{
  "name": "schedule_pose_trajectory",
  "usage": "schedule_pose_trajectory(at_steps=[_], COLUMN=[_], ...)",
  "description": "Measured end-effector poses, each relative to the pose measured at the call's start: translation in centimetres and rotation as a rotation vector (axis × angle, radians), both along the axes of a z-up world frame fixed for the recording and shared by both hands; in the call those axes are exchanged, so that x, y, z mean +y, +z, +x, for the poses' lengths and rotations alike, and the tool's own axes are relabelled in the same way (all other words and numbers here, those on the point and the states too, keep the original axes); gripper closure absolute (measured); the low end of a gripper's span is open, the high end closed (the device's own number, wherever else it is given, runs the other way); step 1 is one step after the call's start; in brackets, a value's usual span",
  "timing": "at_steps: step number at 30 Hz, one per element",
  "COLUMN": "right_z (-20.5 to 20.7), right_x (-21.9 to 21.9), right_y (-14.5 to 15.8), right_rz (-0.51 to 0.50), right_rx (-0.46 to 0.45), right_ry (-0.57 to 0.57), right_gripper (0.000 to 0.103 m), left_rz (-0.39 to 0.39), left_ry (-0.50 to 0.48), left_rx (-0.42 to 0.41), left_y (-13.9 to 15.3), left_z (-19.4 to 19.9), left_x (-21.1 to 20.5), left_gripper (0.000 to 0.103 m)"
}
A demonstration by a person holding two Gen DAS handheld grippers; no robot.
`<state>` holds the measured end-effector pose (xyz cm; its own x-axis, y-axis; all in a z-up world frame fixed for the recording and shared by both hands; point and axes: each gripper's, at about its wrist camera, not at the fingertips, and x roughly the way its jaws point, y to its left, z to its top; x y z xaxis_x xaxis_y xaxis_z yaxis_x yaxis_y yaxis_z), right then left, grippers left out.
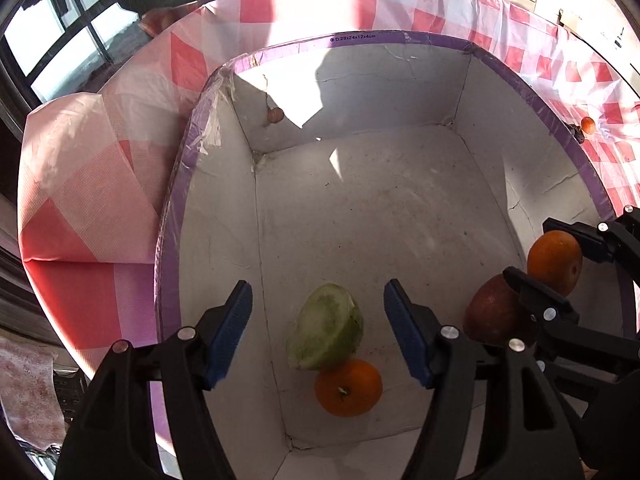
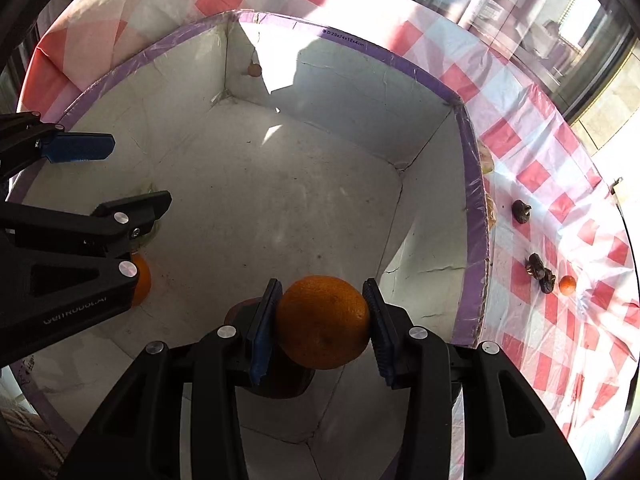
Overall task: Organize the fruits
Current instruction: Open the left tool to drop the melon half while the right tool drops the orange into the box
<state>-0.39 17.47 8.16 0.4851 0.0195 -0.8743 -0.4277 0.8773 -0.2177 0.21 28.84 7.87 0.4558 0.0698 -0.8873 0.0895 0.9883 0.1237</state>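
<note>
tablecloth [image 1: 88, 216]: thin plastic sheet, pink and white checks, crumpled and folded at the left; it covers the table under the box.
box [image 1: 392, 38]: white cardboard, scuffed and cracked at the creases, purple tape along the rim; open-topped, so it serves as the place where the fruit is gathered.
left gripper [image 1: 318, 332]: black frame with ribbed blue pads, fingers spread wide and holding nothing, hanging over the box floor above the green fruit; probably it has just nothing to carry.
green fruit [image 1: 326, 326]: pale green, dull mottled skin, a blunt wedge shape, lying on the box floor and touching the loose orange.
loose orange [image 1: 348, 388]: round, glossy, stem scar up, resting on the floor near the front wall.
reddish fruit [image 1: 494, 310]: smooth, dark red-brown, oval, on the floor below the right gripper.
right gripper [image 2: 324, 322]: fingers closed narrowly on the held orange, pads pressing both sides, inside the box above the reddish fruit; seemingly about to set it down.
held orange [image 2: 322, 322]: round, pebbled peel, off the floor.
small orange fruit [image 2: 567, 285]: tiny, on the cloth outside the box, beside dark wrinkled pieces [image 2: 540, 268].
</note>
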Motion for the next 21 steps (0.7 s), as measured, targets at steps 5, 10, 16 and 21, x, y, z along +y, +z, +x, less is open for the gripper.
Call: schedule_pose_trajectory(at_steps=[5,10,16,21], right_z=[0.2,0.4,-0.6,-3.0], right_x=[-0.3,-0.4,0.2,1.4], right_y=[0.4,0.3,0.0,-0.5], right_rz=[0.03,0.033,0.006,0.001], right_rx=[0.005,0.031,0.063,0.09], right_ry=[-0.017,-0.018,0.026,0.111], right_gripper=[0.038,0.033,0.028,0.023], left_rz=[-0.008,-0.023,0.02,0.061], left_ry=[0.006,0.013,-0.023,0.0], left_rx=[-0.012,-0.046,0.002,0.02], left_y=[0.1,0.4,-0.1,-0.6], left_z=[-0.1,-0.4,-0.7,-1.6], left_x=[0.1,0.5,0.1,0.4], left_gripper=[0.022,0.021,0.021,0.021])
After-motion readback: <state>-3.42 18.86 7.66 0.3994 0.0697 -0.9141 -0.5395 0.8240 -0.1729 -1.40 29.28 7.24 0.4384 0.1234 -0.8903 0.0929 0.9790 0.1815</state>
